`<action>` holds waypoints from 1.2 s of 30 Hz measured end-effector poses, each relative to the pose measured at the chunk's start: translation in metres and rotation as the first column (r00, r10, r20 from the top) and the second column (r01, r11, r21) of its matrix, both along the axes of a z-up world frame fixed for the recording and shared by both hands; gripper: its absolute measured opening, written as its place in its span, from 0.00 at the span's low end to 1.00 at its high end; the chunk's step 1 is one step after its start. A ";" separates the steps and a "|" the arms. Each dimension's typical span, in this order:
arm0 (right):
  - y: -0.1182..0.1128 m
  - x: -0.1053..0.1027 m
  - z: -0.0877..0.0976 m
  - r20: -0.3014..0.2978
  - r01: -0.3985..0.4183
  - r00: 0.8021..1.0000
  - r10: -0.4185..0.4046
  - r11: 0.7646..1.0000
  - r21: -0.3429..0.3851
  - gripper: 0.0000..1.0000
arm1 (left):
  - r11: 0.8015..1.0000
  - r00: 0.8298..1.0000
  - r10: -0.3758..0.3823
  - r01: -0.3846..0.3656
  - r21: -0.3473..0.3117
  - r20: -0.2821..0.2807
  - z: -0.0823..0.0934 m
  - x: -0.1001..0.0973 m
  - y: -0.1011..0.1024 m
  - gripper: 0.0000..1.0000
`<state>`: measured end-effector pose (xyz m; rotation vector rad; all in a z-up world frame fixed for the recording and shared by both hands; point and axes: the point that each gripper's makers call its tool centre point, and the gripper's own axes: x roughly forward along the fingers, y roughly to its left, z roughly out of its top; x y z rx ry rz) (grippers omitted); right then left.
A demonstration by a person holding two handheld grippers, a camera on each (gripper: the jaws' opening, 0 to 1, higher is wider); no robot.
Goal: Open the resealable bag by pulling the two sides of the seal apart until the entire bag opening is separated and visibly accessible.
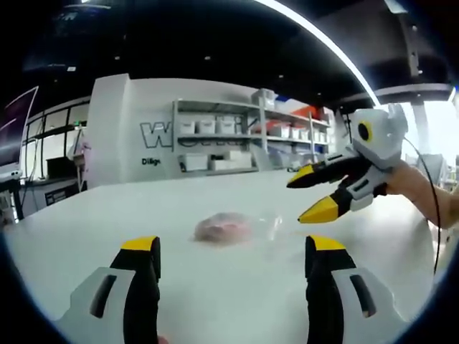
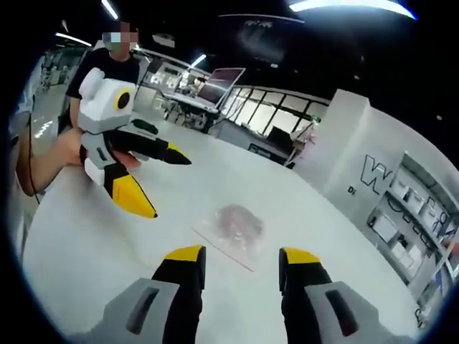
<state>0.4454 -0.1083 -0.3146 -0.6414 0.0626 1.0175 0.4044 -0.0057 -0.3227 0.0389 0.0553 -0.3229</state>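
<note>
Okay, left gripper view first: my left gripper [image 1: 233,251] sits low over the white table [image 1: 107,208], jaws spread wide and holding nothing. I see the resealable bag [image 1: 233,228] lying flat on the table just ahead, between the two jaw tips and apart from both. It is clear plastic with a pinkish lump inside; I can't make out the seal at this blur. The right gripper [image 1: 310,193] comes in from the right, hovering above the table to the right of the bag, yellow tips parted, not touching the bag. A hand [image 1: 412,188] holds it from behind. Background: a white wall [image 1: 115,122] with dark lettering and a shelving unit [image 1: 237,132] stacked with white bins.

Right gripper view: my right gripper [image 2: 240,258] has its jaws spread, nothing between them. The bag [image 2: 233,226] lies flat on the table [image 2: 86,244] just beyond the tips, clear edges visible around the pinkish contents; I can't tell whether the seal is closed. The left gripper [image 2: 168,183] enters from the left, above the table and to the left of the bag, tips apart, clear of the bag. A person in a dark shirt [image 2: 107,72] stands behind it at the table's far edge. Desks with monitors [image 2: 219,86] sit further back.
</note>
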 end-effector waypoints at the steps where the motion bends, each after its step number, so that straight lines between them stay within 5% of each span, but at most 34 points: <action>1: 0.001 0.000 0.000 0.003 -0.003 1.000 0.003 1.000 -0.003 0.39 | 1.000 1.000 0.000 0.000 0.001 0.000 0.000 0.000 0.000 0.82; 26: 0.008 0.003 0.000 0.045 -0.051 0.997 0.055 0.995 -0.087 0.29 | 1.000 1.000 -0.007 0.007 -0.010 0.030 0.006 -0.002 -0.001 0.82; 36: 0.011 0.006 -0.004 0.102 -0.072 0.991 0.091 0.981 -0.182 0.25 | 1.000 1.000 0.004 -0.004 -0.001 0.019 0.003 -0.001 0.001 0.81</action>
